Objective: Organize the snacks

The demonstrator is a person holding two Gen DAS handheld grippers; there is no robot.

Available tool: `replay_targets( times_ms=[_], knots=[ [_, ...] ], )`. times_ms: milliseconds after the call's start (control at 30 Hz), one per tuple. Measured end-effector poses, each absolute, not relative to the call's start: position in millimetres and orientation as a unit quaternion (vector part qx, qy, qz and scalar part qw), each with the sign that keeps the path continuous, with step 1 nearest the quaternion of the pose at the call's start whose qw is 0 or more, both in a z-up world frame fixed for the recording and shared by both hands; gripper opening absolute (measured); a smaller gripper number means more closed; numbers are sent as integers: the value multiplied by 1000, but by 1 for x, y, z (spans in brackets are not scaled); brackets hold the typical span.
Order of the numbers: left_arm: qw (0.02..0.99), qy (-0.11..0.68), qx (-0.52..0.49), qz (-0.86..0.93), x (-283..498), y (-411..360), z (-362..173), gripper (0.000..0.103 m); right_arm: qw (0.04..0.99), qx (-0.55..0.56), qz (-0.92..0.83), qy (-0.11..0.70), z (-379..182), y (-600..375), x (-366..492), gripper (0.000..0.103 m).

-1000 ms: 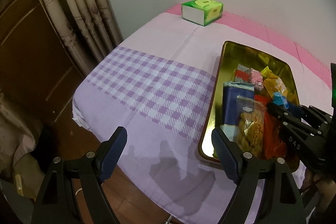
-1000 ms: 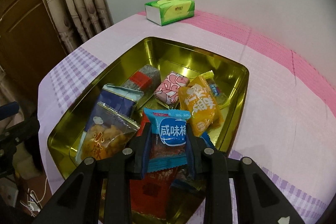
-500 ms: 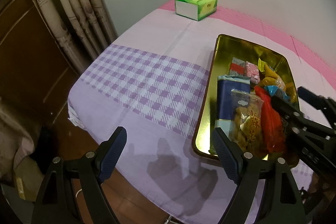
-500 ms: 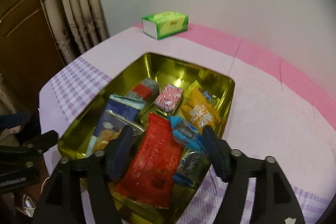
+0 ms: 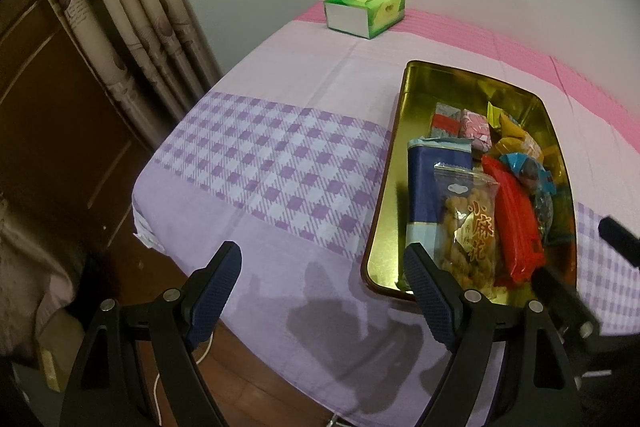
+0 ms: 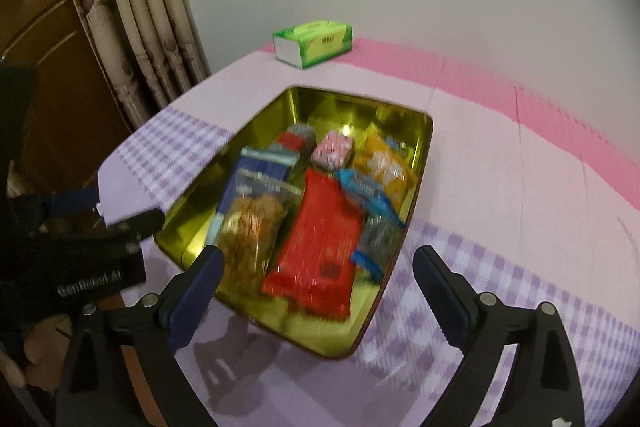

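Observation:
A gold tin tray (image 5: 390,195) (image 6: 256,131) on the purple-checked cloth holds several snack packets. Among them are a red packet (image 6: 320,247) (image 5: 514,215), a clear bag of fried twists (image 5: 468,227) (image 6: 250,227), a navy packet (image 5: 424,183), a blue packet (image 6: 362,189), an orange one (image 6: 386,169) and a pink one (image 6: 332,153). My right gripper (image 6: 318,285) hangs above the tray's near end, its jaws opening wide with nothing pressed between them. My left gripper (image 5: 320,287) stands open over the cloth left of the tray, holding nothing.
A green tissue box (image 5: 366,11) (image 6: 314,43) sits at the far edge by the white wall. Curtains (image 5: 132,27) and a wooden door stand to the left, beyond the table's edge. Bare pink and lilac cloth lies right of the tray (image 6: 520,167).
My right gripper let go of the blue packet, which now lies in the tray, and pulled back and up with its jaws spreading. The left gripper has stayed open.

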State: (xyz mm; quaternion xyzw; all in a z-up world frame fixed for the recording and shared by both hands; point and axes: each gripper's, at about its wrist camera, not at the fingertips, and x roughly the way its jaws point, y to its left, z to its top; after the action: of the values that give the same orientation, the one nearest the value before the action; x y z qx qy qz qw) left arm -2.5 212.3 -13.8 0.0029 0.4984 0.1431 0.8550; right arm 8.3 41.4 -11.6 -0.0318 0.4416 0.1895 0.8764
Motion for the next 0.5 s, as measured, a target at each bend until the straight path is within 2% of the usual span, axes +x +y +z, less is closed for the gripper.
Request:
replay_targets(
  times_ms=[500],
  knots=[
    [855,498,6,144,-2,209,-14,83,857,-18,168,486,-30,36,10,97]
  ],
)
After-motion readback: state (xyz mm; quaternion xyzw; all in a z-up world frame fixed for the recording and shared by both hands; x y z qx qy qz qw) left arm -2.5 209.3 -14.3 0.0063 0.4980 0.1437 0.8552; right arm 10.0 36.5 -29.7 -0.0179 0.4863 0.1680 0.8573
